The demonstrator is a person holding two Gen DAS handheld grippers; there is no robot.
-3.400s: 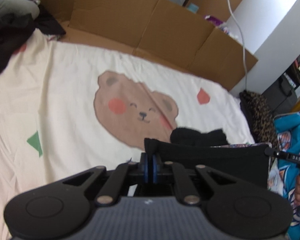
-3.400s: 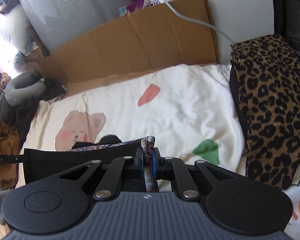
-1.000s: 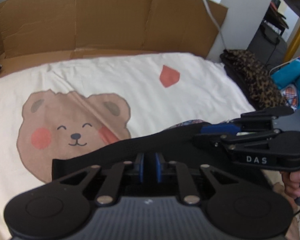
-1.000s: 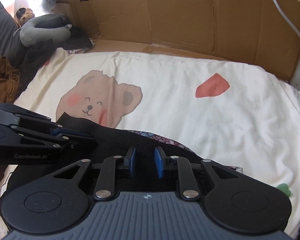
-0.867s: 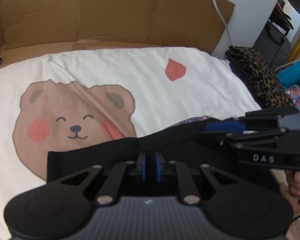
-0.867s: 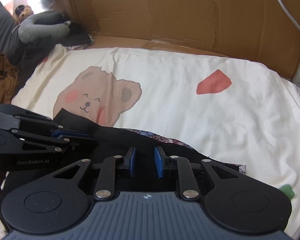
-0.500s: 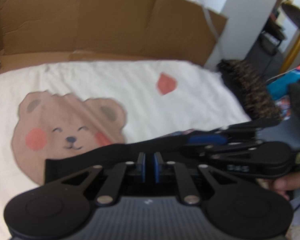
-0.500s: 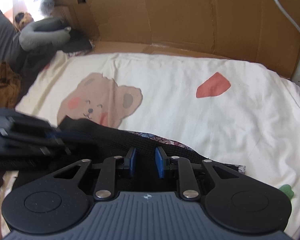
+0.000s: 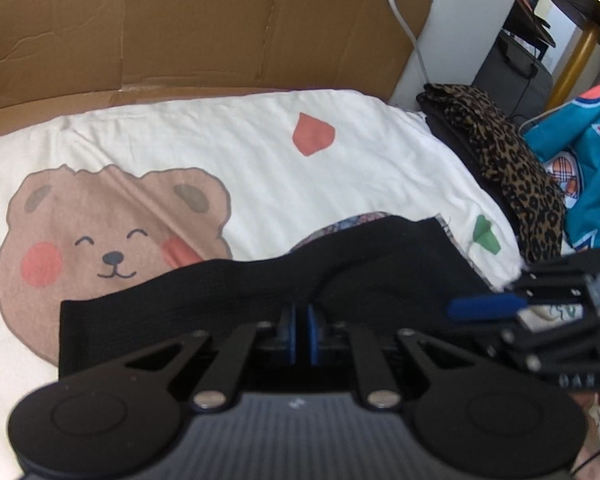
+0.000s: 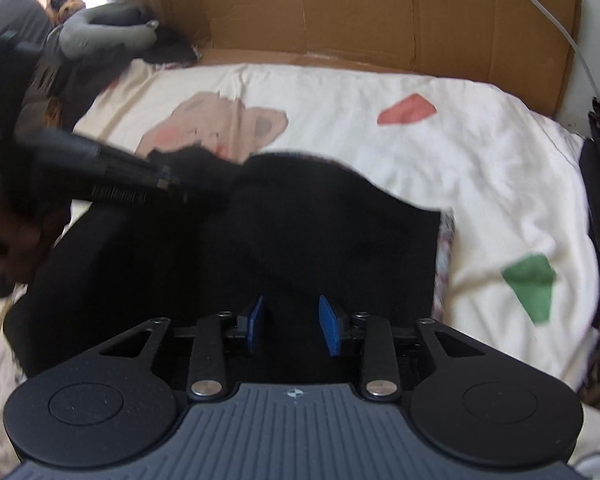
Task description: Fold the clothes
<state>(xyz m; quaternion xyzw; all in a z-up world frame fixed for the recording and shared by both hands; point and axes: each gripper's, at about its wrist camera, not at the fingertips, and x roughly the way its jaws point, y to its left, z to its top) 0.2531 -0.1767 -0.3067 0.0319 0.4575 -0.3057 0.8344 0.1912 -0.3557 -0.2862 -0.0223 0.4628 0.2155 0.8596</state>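
Black garment (image 9: 380, 264) pinched by left hand-held gripper (image 9: 302, 334).

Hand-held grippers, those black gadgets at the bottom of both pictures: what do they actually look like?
Each hand-held gripper, left and right, is matte black plastic: a ribbed grey-black body, two round discs on either side, silver rivets on slim linkage arms, and two small blue pads as fingertips. Seen side-on in the left wrist view, the right one carries blurred white lettering. No cables or sleeves are visible.
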